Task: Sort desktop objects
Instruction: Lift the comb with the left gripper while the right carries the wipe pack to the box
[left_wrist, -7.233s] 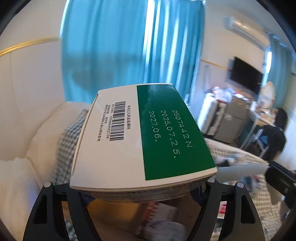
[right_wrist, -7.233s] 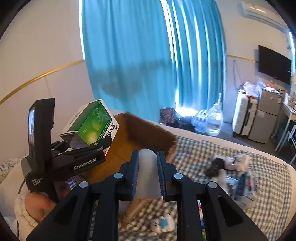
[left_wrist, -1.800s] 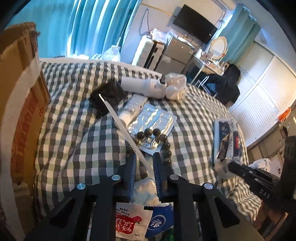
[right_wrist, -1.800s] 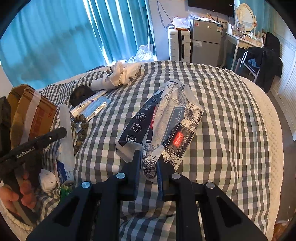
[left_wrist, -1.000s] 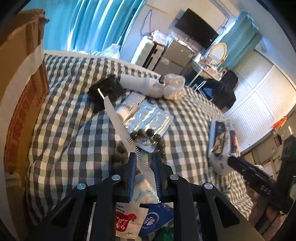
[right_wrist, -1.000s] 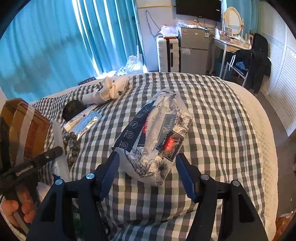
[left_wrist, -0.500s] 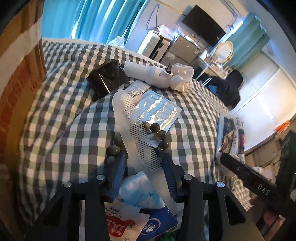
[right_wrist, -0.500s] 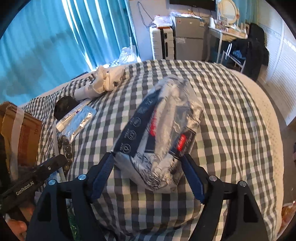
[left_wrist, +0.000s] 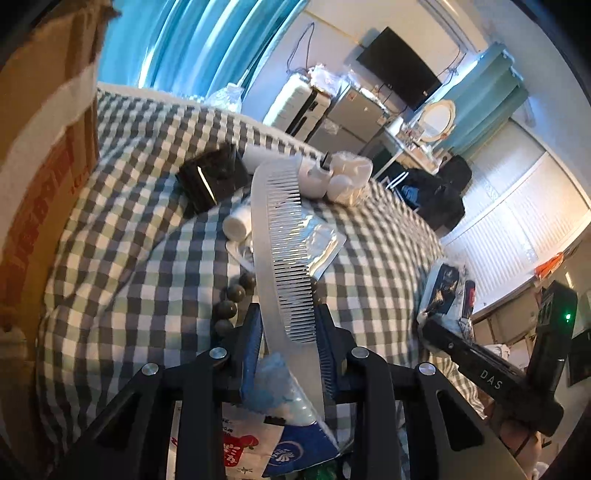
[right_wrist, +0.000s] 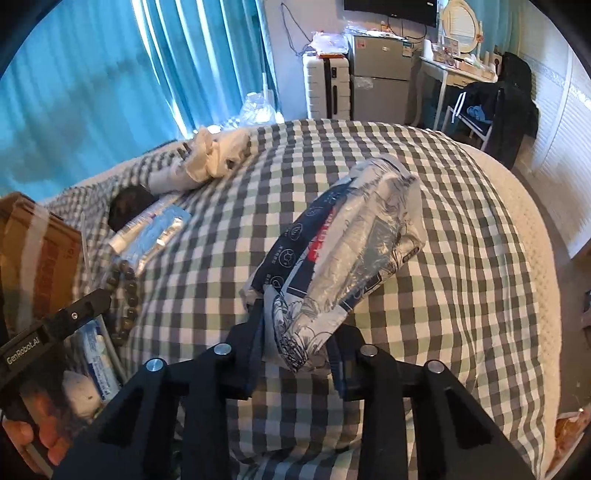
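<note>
Checked bedding (right_wrist: 461, 229) lies under both grippers. Half a second ago their jaws were wide; now the left gripper (left_wrist: 288, 332) pinches the comb (left_wrist: 280, 236), pointing to 12 o'clock. The right gripper (right_wrist: 295, 347) squeezes the tissue pack (right_wrist: 347, 258), so both look ready for boxing.

The comb (left_wrist: 284, 258) is translucent, frosted plastic with a smooth spine, and it sits between the matt black plastic fingers of the left gripper (left_wrist: 288, 332), whose joints carry shiny metal rivets. At 12 o'clock of the right gripper (right_wrist: 295, 332) the tissue pack (right_wrist: 343, 266) wears glossy, crinkled plastic film, over the soft woven checked bedcover (right_wrist: 461, 258). At 9 o'clock in the left view the cardboard box (left_wrist: 40, 155) is rough brown paperboard with pale tape, while the blister sheet (left_wrist: 317, 240) beyond the comb gleams like foil.
</note>
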